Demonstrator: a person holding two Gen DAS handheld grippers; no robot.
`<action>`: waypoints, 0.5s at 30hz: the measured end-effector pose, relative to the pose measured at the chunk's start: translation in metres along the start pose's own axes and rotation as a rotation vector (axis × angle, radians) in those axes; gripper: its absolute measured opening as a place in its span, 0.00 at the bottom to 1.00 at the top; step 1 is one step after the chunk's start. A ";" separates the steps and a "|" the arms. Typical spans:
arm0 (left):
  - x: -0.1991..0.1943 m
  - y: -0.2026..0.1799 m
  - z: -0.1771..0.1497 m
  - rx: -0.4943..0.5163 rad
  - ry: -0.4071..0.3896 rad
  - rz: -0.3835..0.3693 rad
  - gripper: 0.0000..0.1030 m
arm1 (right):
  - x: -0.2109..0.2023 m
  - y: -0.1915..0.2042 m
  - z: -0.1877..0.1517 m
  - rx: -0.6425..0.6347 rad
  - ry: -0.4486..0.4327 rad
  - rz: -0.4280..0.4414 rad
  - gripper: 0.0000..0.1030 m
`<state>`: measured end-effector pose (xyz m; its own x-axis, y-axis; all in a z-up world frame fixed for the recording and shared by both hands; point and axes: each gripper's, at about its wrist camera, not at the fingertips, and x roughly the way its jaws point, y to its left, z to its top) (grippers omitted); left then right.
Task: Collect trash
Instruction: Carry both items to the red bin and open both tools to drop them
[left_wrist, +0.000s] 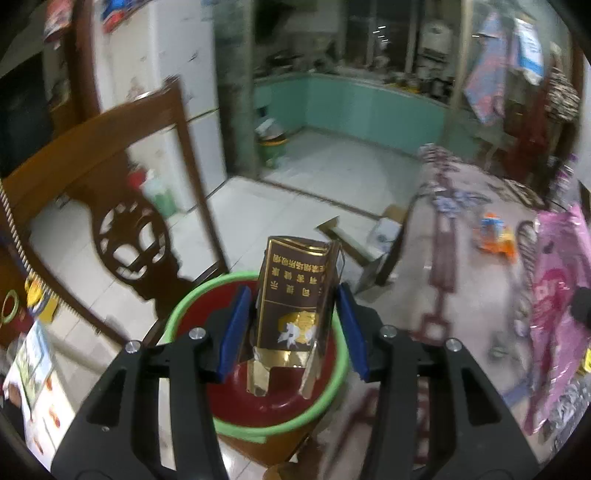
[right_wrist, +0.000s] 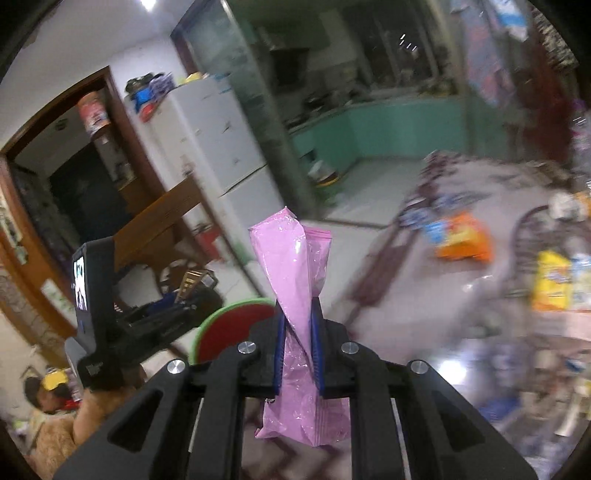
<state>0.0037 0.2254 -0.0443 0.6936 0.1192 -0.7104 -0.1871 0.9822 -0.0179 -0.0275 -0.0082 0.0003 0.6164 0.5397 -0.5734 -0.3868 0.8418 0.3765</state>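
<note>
I can see gold Chinese characters printed on the brown cigarette carton, but they appear upside down and mirrored, so I cannot read them reliably. The print on the orange snack bag is too blurred.
</note>
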 end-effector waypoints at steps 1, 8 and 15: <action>0.002 0.007 -0.001 -0.014 0.009 0.009 0.45 | 0.009 0.005 0.002 0.004 0.013 0.019 0.12; 0.021 0.033 -0.005 -0.092 0.067 0.061 0.45 | 0.098 0.034 0.007 -0.016 0.152 0.107 0.12; 0.032 0.052 -0.008 -0.157 0.096 0.089 0.45 | 0.130 0.035 0.001 -0.028 0.187 0.120 0.12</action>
<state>0.0107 0.2789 -0.0734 0.6018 0.1829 -0.7774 -0.3558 0.9329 -0.0559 0.0397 0.0915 -0.0603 0.4283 0.6262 -0.6515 -0.4697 0.7701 0.4315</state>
